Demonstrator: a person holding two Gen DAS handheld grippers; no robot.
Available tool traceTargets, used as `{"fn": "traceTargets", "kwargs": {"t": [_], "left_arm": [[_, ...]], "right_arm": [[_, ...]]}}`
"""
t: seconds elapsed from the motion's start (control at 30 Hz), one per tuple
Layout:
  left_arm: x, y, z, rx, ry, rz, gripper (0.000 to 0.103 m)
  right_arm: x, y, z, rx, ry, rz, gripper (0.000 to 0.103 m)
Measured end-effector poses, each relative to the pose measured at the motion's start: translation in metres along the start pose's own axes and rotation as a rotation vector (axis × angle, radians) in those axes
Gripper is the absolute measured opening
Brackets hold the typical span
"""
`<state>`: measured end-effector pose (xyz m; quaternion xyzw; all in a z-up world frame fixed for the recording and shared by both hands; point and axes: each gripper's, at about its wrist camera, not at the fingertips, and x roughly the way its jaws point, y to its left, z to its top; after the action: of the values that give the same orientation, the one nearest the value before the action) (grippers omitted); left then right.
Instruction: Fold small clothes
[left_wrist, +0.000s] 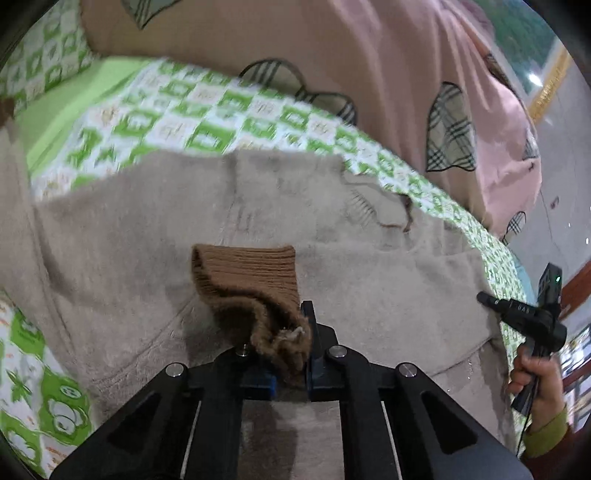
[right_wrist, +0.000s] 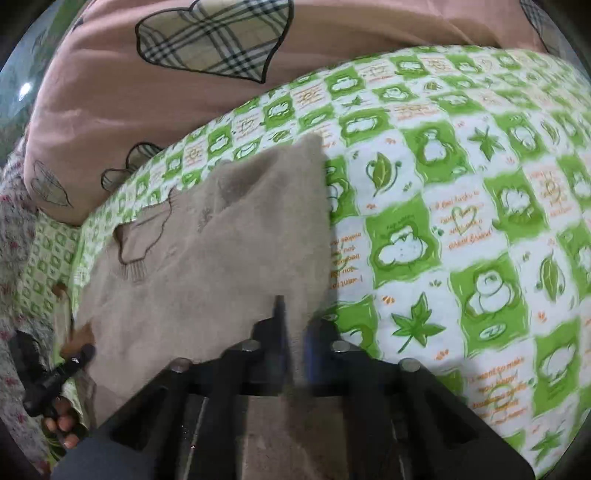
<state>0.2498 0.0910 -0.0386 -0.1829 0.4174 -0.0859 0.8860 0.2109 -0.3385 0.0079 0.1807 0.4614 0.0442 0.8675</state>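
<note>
On a bed spread with a green-and-white printed sheet, we fold a small beige fleece sweater; it lies flat across the middle of the sheet, front up, its stitched motif at about one o'clock in the left view; a pink quilt with plaid hearts is heaped at twelve o'clock beyond it. Our left tongs are closed tight on the brown ribbed cuff, which hangs over the body of the garment with its sleeve drawn inward; our right tongs are pinched nearly shut on the sweater's right-hand edge, the fabric rising in a peak toward twelve o'clock; each tool also shows from the side in the other's camera, at four o'clock and eight o'clock. We judge the fold only begun: one sleeve is coming across and a side is lifted, but neither is laid down, and the body has yet to be doubled; the blur leaves finer creases unclear.
</note>
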Motion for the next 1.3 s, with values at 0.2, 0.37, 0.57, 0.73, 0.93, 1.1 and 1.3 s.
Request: {"fn": "traceTargets", "kwargs": {"t": [0.2,0.37,0.57,0.73,0.93,1.1,1.3], "left_arm": [[0.016,0.005,-0.008,0.007,0.064,0.065,0.014],[-0.032,0.017,-0.013,-0.025,0.014,0.066,0.026],[-0.090,0.086,0.009,-0.180,-0.086,0.148,0.055],[-0.100,0.158,0.062,-0.315,-0.127,0.269,0.077],[-0.076,0.246,0.132,-0.452,-0.097,0.348,0.080],[-0.045,0.298,0.156,-0.519,-0.041,0.404,0.079],[-0.049,0.275,0.156,-0.406,-0.135,0.374,0.012]], "right_arm": [[0.009,-0.003,-0.005,-0.007,0.033,-0.079,0.015],[-0.034,0.005,-0.016,0.016,-0.090,-0.100,0.053],[-0.061,0.036,-0.051,-0.026,-0.078,0.053,0.056],[-0.054,0.062,-0.072,-0.039,-0.004,0.158,0.056],[-0.050,0.080,-0.084,-0.070,0.031,0.188,0.056],[-0.047,0.078,-0.086,-0.048,0.060,0.203,0.056],[-0.047,0.084,-0.086,-0.061,0.058,0.197,0.056]]}}
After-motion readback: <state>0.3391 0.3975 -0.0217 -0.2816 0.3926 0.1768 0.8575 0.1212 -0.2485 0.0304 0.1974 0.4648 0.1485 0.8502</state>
